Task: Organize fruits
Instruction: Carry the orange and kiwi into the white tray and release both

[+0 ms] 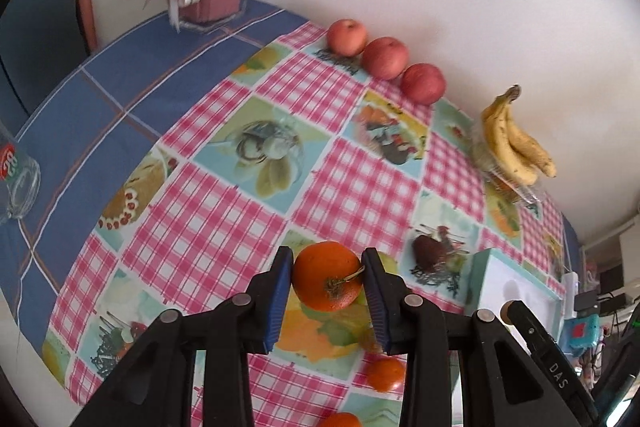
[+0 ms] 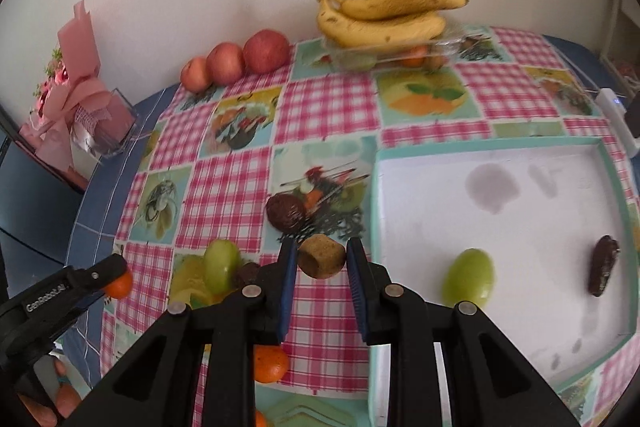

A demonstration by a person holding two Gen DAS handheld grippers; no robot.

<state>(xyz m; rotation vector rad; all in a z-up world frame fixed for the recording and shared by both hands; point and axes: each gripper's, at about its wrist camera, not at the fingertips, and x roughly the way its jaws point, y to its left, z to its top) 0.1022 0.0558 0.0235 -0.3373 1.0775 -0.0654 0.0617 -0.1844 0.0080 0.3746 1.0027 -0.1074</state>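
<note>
Two hand-held grippers each carry a load above the surface. Left hand-held gripper: blue pads pressed on the sides of an orange, centre-bottom of the left wrist view, stem facing the camera. Right hand-held gripper: jaws narrowed onto a small brown cylindrical piece, centre-bottom of the right wrist view; its kind cannot be told.

Risk 1, slip. The orange is round and smooth and appears held only at two opposite spots, so a tilt or jolt could roll it out and drop it among the oranges below, such as the loose orange at lower centre.

Risk 2, crush or twist. The brown piece looks crumbly and sits near the pad tips; a tighter squeeze may break it, a looser one may let it pivot out.

Risk 3, collision. In the right wrist view the left hand-held gripper shows at lower left, near the right one; both heading for one spot could knock together.

Outward: a green fruit and a dark round fruit lie on the checked cloth. The white tray, right of frame, holds a green fruit and a dark oblong fruit; a careless release there might set these rolling. Apples and bananas stand along the wall, well apart.
</note>
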